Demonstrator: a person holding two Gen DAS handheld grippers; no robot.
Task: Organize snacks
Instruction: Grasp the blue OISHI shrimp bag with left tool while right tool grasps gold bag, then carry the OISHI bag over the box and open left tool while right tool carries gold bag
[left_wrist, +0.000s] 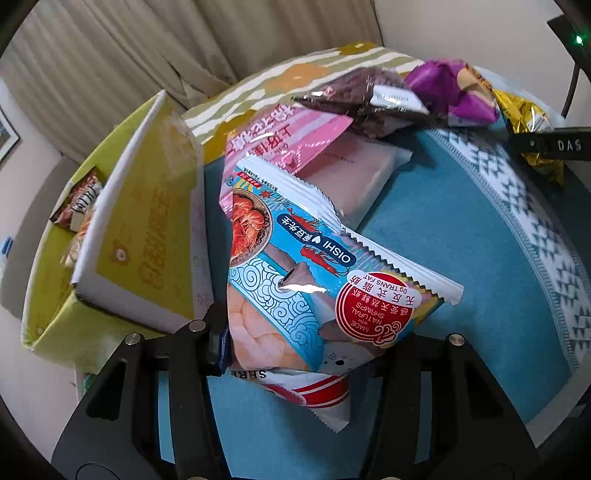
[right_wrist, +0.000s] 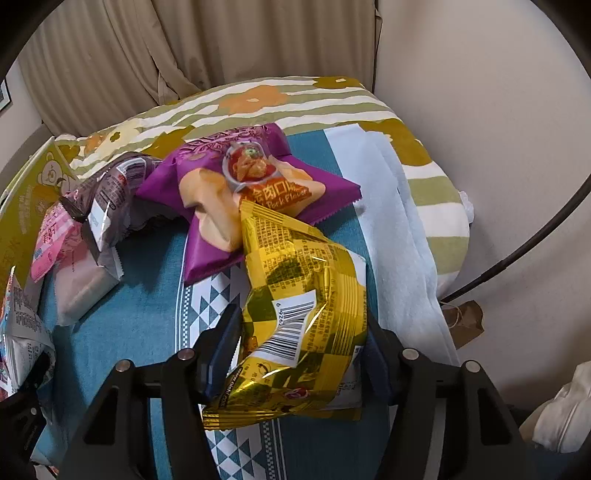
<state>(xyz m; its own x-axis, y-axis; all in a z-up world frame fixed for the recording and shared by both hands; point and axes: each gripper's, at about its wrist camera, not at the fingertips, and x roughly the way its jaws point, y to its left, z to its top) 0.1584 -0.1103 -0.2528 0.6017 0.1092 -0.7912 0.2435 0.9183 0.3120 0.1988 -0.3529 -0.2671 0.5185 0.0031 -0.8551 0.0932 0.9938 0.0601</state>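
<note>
Left wrist view: left gripper (left_wrist: 295, 354) pinching a blue-and-white Oishi shrimp-cracker foil bag (left_wrist: 295, 277), lifted over the teal woven cloth (left_wrist: 461, 266). Beside it, to the left, a yellow-green open cardboard box (left_wrist: 140, 236) holding small packets. Behind: pink foil packet (left_wrist: 295, 136), dark brown wrapper (left_wrist: 354, 96), purple bag (left_wrist: 450, 92). Right wrist view: right gripper (right_wrist: 299, 354) clamped on a crumpled gold foil snack bag (right_wrist: 303, 295) with barcode, above the same cloth; purple pork-flavour snack bag (right_wrist: 240, 184) lying just behind, touching it.
</note>
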